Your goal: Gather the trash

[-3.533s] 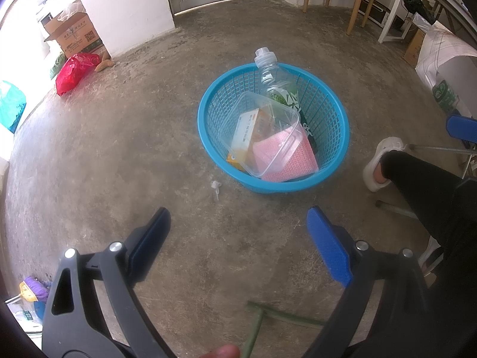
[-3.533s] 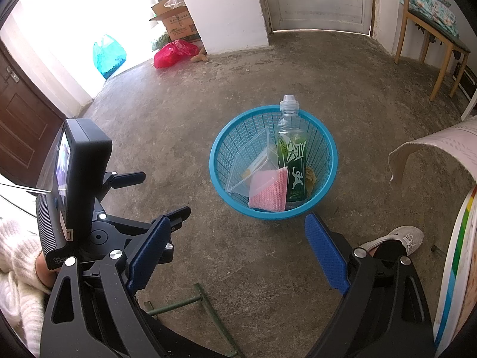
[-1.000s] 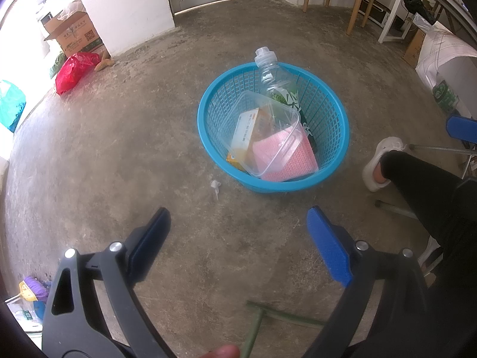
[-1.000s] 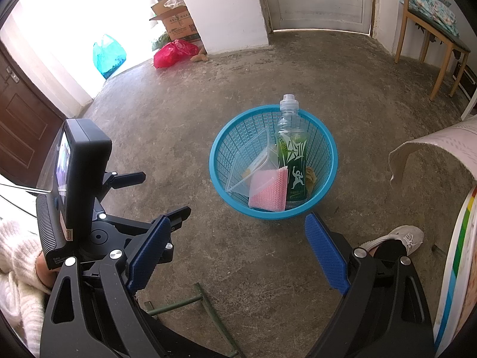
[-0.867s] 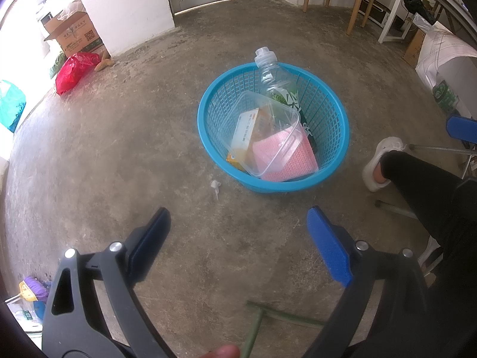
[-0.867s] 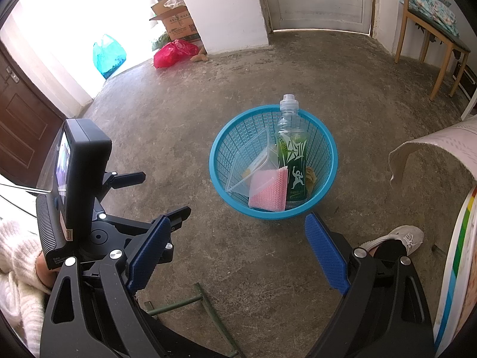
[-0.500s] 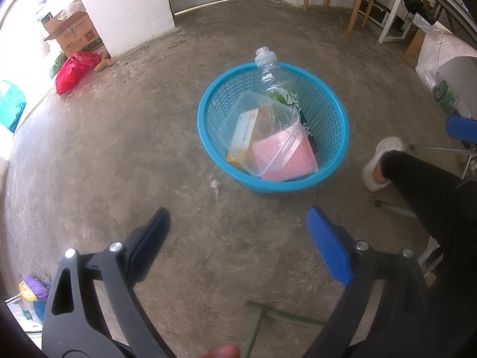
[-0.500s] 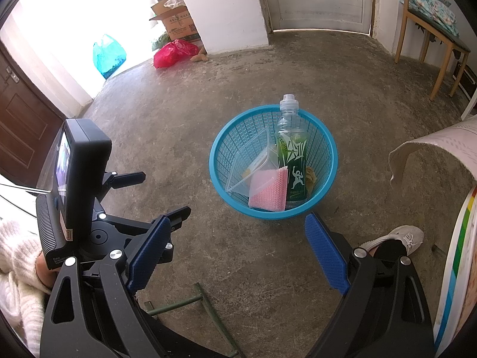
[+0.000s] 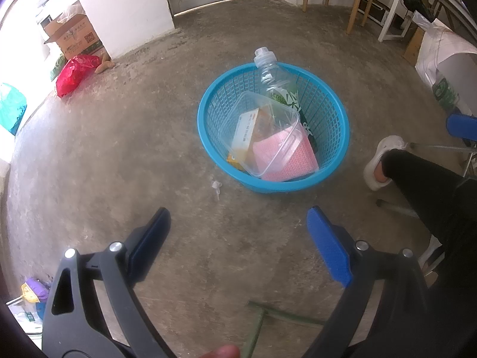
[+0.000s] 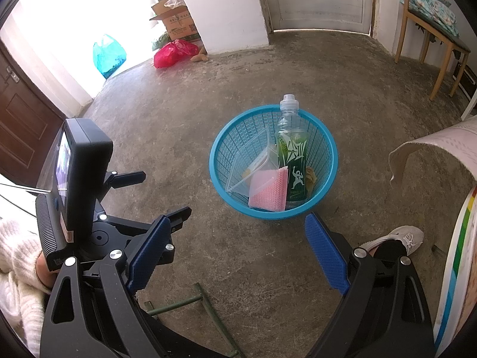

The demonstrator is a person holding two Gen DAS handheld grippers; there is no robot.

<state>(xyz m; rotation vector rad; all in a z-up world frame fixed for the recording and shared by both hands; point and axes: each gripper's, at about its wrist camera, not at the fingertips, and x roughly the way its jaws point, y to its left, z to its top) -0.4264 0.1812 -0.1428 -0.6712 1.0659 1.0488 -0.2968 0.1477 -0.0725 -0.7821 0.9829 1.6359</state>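
The concrete floor [image 9: 125,149] spreads across both views, bare but for a few scattered things. On it stands the blue basket [image 9: 208,137], the collecting point, set in open space where both grippers can reach it from above. Inside it the trash is already piled: a clear plastic container [image 9: 277,137] leans across the middle, a green-labelled bottle [image 10: 292,161] stands propped against the far wall with its cap above the rim, a pink cloth [image 10: 269,192] lies at the near side, and a white and orange carton [image 9: 247,131] sits under the container. The bottle's label shows a white figure and letters that seem to read "scream"; the carton's print is too small to make out.

The left gripper [image 9: 238,223] and the right gripper [image 10: 237,232] both hover above the floor short of the basket, jaws spread wide and holding nothing, which suggests a pause between pickups.

Just beside the basket, on the floor, lies a small pale scrap [image 9: 215,186], likely the one piece not yet collected; the left gripper is nearer to it.

A cardboard box [image 9: 74,37] by the wall carries a QR code.
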